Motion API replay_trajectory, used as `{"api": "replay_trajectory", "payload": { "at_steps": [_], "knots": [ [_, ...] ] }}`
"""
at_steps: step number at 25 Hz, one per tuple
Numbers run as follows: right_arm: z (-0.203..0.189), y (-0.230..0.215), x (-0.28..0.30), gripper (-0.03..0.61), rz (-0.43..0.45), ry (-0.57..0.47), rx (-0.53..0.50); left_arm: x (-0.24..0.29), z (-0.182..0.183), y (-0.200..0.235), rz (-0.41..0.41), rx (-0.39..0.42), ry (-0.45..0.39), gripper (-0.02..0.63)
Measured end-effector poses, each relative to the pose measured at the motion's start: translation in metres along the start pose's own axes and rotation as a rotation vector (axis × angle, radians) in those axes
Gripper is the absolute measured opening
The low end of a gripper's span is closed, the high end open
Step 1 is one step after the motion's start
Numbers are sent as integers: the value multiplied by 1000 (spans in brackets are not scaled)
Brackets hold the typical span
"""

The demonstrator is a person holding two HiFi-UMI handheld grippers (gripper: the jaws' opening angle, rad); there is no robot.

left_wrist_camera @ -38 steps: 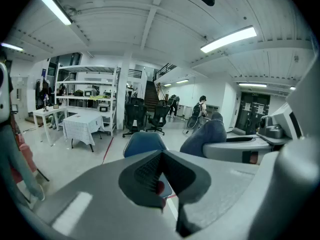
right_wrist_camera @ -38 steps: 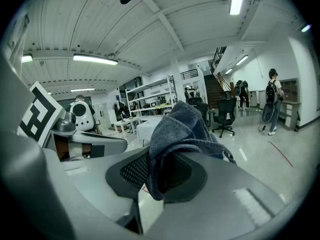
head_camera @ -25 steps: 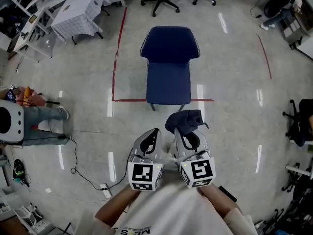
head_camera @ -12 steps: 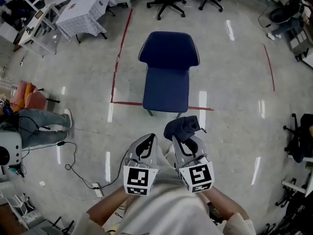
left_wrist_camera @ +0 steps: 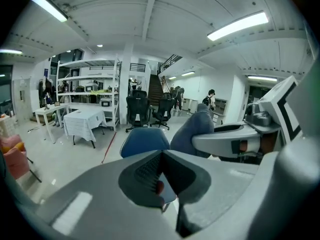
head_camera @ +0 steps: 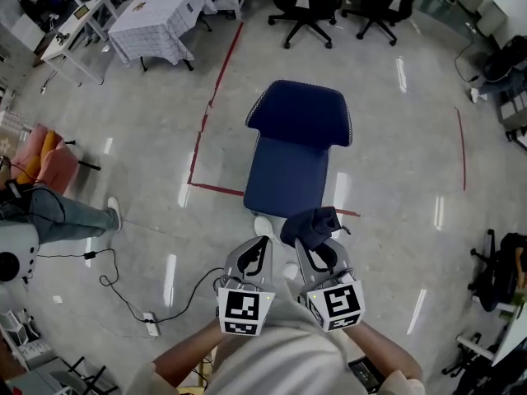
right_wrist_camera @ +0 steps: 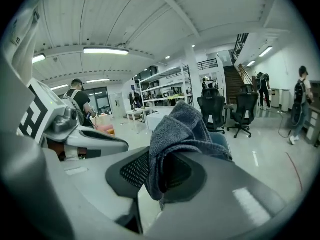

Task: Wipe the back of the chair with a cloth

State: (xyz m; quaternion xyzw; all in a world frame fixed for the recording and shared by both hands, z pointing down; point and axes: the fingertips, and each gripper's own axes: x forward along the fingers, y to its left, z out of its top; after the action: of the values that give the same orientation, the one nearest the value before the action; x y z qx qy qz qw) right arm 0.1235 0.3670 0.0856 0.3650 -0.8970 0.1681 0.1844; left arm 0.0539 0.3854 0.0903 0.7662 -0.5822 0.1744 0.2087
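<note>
Now our right gripper (head_camera: 318,241) clamps the soft, floppy cloth (head_camera: 310,224) by a bunched fold, a hold we judge secure, our left gripper (head_camera: 260,247) closed, empty.

Glossy grey floor (head_camera: 395,138) w/ red tape lines (head_camera: 216,89) and streaks of lamp glare. Table (head_camera: 156,19) under a checked cover at top left, black office chairs (head_camera: 306,2) nearby. White shelving (left_wrist_camera: 87,84) (loaded w/ boxes, misc. equip.), staircase (right_wrist_camera: 234,81) at the back. Ribbed white ceiling (left_wrist_camera: 150,14), fluorescent tubes (left_wrist_camera: 239,25) lit. Black cable (head_camera: 115,290) trails over the floor at left.
</note>
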Motion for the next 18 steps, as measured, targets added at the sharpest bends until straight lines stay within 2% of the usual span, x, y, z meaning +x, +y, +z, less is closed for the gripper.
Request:
{"api": "replay_trajectory", "payload": {
  "at_steps": [8,14,18],
  "knots": [
    [17,-40,85,75,17,64,88,77,15,52,-2,-28,22,2],
    [10,-53,151,75,35,134,73,133,11,97,5,-33,59,2],
    [16,-77,182,75,27,136,88,160,16,110,7,-28,81,2]
  ]
}}
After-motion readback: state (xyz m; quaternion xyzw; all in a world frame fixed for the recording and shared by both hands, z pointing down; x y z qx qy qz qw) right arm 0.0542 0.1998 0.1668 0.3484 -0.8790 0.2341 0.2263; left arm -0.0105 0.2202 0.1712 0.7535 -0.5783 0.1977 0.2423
